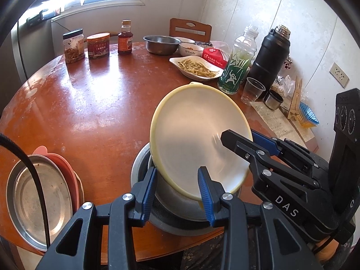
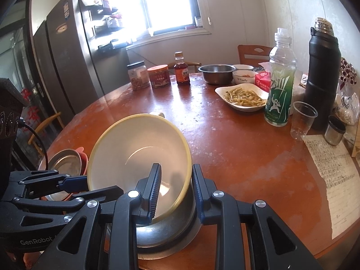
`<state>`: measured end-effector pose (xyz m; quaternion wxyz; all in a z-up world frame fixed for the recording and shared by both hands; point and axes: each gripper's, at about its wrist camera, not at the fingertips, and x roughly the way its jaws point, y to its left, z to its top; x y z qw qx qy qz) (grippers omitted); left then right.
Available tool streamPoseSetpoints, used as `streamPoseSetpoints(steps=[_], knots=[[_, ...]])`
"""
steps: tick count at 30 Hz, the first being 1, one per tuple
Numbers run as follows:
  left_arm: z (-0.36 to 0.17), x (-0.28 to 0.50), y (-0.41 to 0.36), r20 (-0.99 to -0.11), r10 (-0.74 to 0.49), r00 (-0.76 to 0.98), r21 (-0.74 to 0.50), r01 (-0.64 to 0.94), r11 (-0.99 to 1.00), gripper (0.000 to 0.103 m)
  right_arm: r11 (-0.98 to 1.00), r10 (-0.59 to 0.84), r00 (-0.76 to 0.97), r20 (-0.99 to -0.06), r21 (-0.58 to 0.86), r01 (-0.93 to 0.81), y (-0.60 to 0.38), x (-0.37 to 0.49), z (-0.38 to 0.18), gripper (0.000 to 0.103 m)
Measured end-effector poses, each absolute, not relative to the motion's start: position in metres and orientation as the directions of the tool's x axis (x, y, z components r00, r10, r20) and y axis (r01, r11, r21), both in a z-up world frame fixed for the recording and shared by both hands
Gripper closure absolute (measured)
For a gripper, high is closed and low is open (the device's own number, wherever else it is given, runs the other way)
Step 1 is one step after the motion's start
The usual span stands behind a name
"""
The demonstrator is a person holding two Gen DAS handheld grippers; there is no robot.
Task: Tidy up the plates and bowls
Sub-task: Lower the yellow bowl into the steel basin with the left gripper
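Observation:
A cream bowl with a yellow rim (image 1: 198,135) (image 2: 137,153) is tilted, its low edge resting inside a steel bowl (image 1: 171,202) (image 2: 173,225) at the table's near edge. My left gripper (image 1: 177,193) is open, its jaws either side of the cream bowl's near rim and the steel bowl's wall. My right gripper (image 2: 175,191) is open too, its jaws straddling the cream bowl's rim without pinching it; in the left wrist view it (image 1: 243,140) comes in from the right. A steel plate (image 1: 38,198) (image 2: 65,162) lies on a pink plate (image 1: 67,164) at the left.
On the round brown table (image 1: 94,103) (image 2: 236,153): jars and a sauce bottle (image 1: 124,38), a steel bowl (image 1: 160,45), a white bowl (image 1: 191,49), a dish of food (image 1: 198,67), a green bottle (image 1: 236,67), a black flask (image 1: 270,54), a plastic cup (image 1: 253,91), papers (image 2: 333,175).

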<state>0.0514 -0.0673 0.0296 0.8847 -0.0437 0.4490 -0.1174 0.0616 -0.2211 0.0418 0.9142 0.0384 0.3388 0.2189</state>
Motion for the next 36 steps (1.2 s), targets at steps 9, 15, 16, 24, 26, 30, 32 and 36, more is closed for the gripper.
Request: streamPoseSetpoints(steps=[9,15,16,24,26,30,32,36], knots=[[0.02,0.05,-0.07,-0.791,-0.252,0.558,-0.179,0.182,0.967,0.066,0.904,0.421,0.669,-0.612,0.224,-0.364,-0.221,0.065,0.033,0.075],[0.02,0.049,-0.071,-0.787,-0.251,0.563,-0.173,0.189,0.967,0.066,0.905,0.42,0.669,-0.614,0.225,-0.362,-0.222,0.067,0.03,0.075],[0.02,0.049,-0.072,-0.788,-0.246,0.565,-0.167,0.19,0.968,0.066,0.905,0.42,0.669,-0.613,0.226,-0.361,-0.222,0.068,0.03,0.075],[0.018,0.047,-0.073,-0.787,-0.23,0.572,-0.139,0.199,0.97,0.066,0.904,0.42,0.678,-0.603,0.211,-0.373,-0.221,0.067,0.03,0.075],[0.018,0.046,-0.075,-0.788,-0.224,0.573,-0.13,0.202,0.971,0.066,0.904,0.418,0.68,-0.602,0.205,-0.375,-0.22,0.065,0.031,0.075],[0.019,0.044,-0.076,-0.788,-0.223,0.574,-0.122,0.209,0.97,0.066,0.907,0.407,0.683,-0.606,0.18,-0.38,-0.219,0.063,0.03,0.074],[0.019,0.044,-0.075,-0.788,-0.229,0.572,-0.13,0.21,0.969,0.066,0.908,0.403,0.684,-0.607,0.172,-0.382,-0.218,0.062,0.03,0.074],[0.02,0.042,-0.073,-0.789,-0.243,0.565,-0.147,0.21,0.967,0.066,0.909,0.397,0.684,-0.612,0.157,-0.387,-0.217,0.061,0.029,0.075]])
